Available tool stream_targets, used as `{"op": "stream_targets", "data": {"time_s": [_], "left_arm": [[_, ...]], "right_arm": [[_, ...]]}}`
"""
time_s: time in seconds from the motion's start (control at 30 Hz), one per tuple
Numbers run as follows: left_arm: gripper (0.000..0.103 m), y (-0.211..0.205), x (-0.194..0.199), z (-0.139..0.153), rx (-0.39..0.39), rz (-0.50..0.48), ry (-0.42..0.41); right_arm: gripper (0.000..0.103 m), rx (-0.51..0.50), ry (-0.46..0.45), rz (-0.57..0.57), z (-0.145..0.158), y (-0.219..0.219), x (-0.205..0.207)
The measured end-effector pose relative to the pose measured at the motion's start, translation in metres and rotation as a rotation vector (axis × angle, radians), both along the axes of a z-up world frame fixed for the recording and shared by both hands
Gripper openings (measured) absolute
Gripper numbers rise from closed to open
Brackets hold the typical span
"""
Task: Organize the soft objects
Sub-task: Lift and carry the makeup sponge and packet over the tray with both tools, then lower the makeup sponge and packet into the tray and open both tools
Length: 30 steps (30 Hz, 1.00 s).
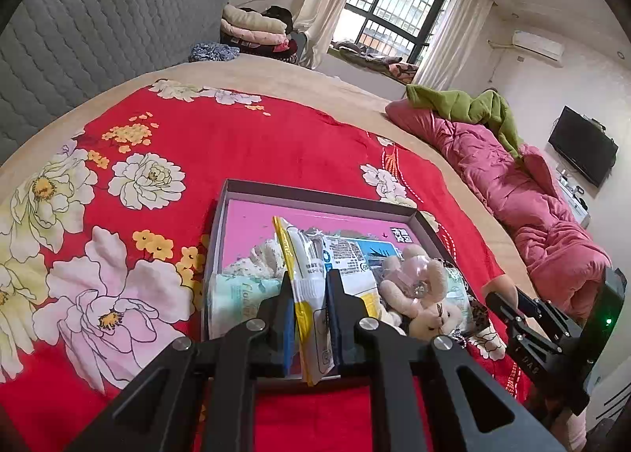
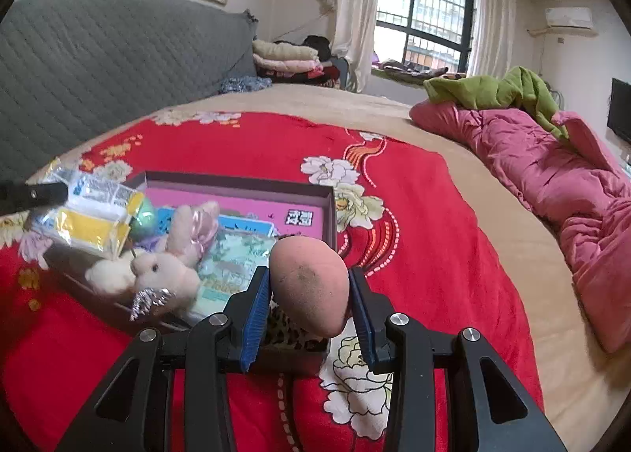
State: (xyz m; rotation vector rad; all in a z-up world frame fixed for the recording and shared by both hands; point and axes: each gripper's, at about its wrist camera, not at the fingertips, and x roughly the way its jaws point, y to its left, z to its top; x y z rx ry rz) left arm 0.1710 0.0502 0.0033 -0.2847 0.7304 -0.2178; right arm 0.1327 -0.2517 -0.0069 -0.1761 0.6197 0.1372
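Pink sponge (image 2: 309,286) between right tool (image 2: 309,314) pads, above box (image 2: 236,181).

both wrist cams sit close over the bed (image 1: 244,144), angled down past their own fingers, sharing the box (image 1: 315,198) (image 2: 236,180) and window (image 1: 394,6) (image 2: 426,14)

Red blanket (image 2: 252,144) with white peonies, pink-lined box (image 1: 252,223), peach sponge (image 2: 311,286), yellow-and-white packet (image 1: 311,310), cream plush rabbit (image 2: 165,270)

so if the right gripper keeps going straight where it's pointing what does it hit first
Probably the box on the bed: the right gripper, shut on a pink sponge, points down at its near corner, by the leopard-print cloth. Depth is unclear.
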Motion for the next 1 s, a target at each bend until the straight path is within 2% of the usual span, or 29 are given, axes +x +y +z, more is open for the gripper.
{"op": "stream_targets", "data": {"time_s": [0.23,0.67,0.93,1.0], "left_arm": [[0.015,0.000,0.000,-0.001,0.014,0.003,0.006],[0.018,0.007,0.004,-0.006,-0.007,0.014,0.035],[0.030,0.021,0.012,-0.019,-0.037,0.066,0.109],[0.040,0.022,0.011,-0.019,-0.026,0.079,0.114]], "right_arm": [[0.041,-0.022,0.022,0.006,-0.009,0.005,0.005],[0.041,-0.029,0.061,0.020,-0.023,0.009,0.015],[0.043,0.012,0.085,0.023,-0.025,0.004,0.016],[0.049,0.020,0.087,0.023,-0.024,0.003,0.016]]}}
